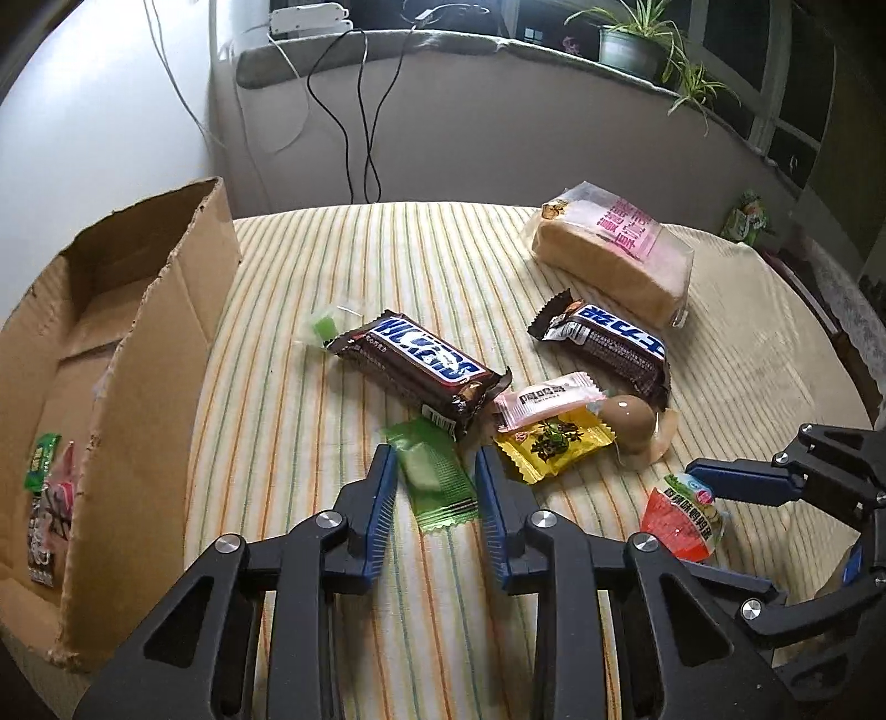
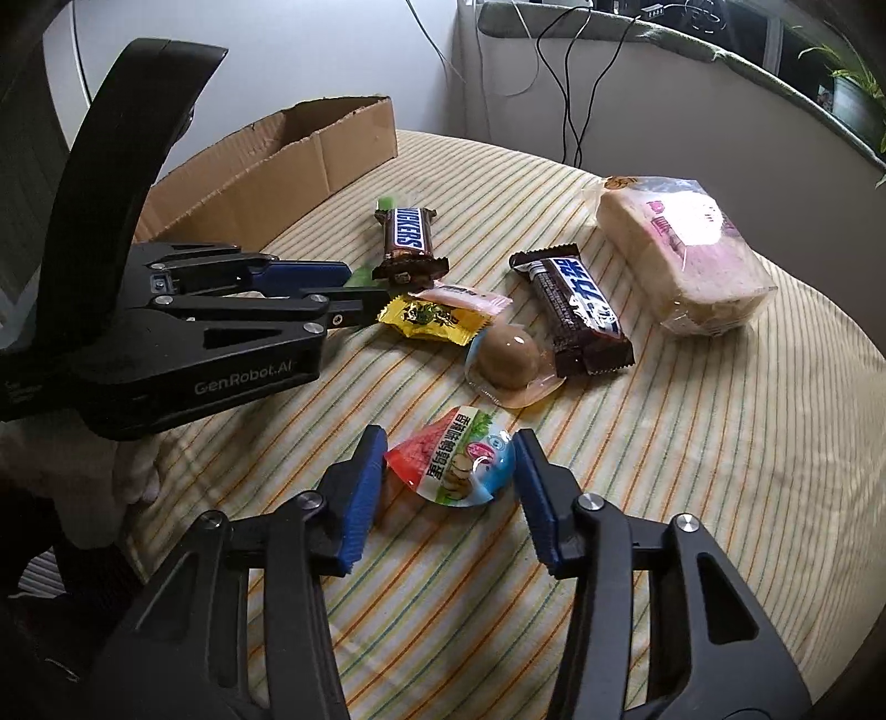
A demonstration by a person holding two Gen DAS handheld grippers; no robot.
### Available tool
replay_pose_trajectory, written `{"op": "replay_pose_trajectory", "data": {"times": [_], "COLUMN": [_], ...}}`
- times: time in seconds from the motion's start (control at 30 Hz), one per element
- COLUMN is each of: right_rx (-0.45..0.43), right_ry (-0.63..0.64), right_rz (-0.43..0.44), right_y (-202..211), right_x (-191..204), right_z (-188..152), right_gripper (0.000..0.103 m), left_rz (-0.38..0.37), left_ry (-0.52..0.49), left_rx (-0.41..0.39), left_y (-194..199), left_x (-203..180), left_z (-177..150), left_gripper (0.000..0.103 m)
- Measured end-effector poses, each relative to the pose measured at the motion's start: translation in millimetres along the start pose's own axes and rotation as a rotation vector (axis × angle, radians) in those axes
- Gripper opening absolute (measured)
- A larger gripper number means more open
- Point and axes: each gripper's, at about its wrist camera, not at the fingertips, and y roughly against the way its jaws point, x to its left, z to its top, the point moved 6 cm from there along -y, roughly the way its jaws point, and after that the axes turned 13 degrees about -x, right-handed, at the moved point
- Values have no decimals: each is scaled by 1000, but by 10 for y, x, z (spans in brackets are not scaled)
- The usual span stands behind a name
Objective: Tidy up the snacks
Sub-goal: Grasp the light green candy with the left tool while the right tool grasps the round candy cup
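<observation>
My left gripper is open, its blue fingers on either side of a green wrapped snack lying on the striped cloth. My right gripper is open around a red, white and blue snack pouch, which also shows in the left wrist view. Two Snickers bars, a pink packet, a yellow packet, a packed brown egg and bagged bread lie beyond. A cardboard box stands at the left with some snack packets inside.
A small green candy lies behind the nearer Snickers bar. The round table's edge curves along the right. Cables hang down the wall behind, and potted plants stand on the sill.
</observation>
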Motion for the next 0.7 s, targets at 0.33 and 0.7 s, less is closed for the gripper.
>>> {"op": "replay_pose_trajectory", "data": {"times": [0.33, 0.7], "right_rx": [-5, -38], "right_ry": [-6, -23], "right_rz": [-12, -21], "right_y": [45, 211], "right_x": [-35, -55], "right_z": [-15, 47], "right_gripper": [44, 43], "left_rz": [-1, -17], "left_ry": [-6, 25], "left_rx": [-11, -61], "left_y": [41, 272], "left_x": [38, 76], "left_z": [2, 82], "left_gripper": [19, 19]}}
